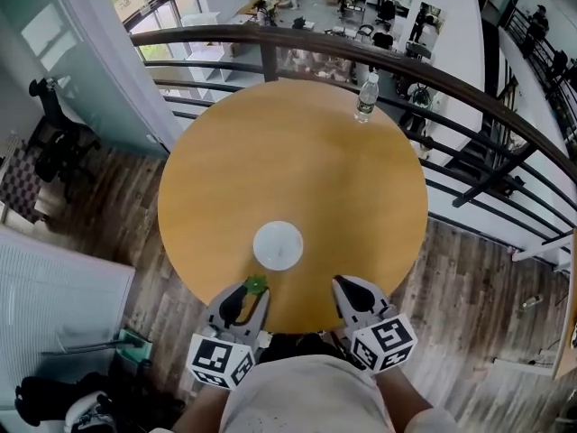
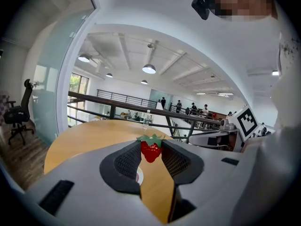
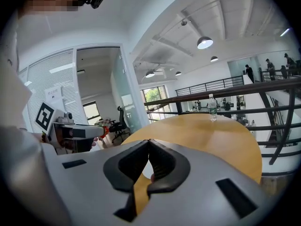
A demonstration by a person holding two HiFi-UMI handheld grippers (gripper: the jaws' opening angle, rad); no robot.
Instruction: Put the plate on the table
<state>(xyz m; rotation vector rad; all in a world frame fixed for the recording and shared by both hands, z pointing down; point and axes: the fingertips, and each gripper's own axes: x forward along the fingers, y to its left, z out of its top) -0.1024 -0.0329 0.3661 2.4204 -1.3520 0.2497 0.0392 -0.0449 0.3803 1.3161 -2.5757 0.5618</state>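
A small white plate (image 1: 278, 245) lies on the round wooden table (image 1: 297, 152), toward its near edge. My left gripper (image 1: 256, 289) hovers at that edge just below and left of the plate, shut on a red toy strawberry (image 2: 151, 150) with green leaves. In the left gripper view a sliver of the plate (image 2: 139, 175) shows beneath the berry. At the near edge right of the plate, my right gripper (image 1: 339, 283) is shut, its tips meeting with nothing held (image 3: 149, 143). Part of the plate (image 3: 146, 169) shows behind its jaws.
A clear water bottle (image 1: 365, 97) stands at the table's far edge. A dark metal railing (image 1: 270, 39) curves behind the table, with a drop to a lower floor beyond. A black office chair (image 1: 54, 142) stands at the left on the wood floor.
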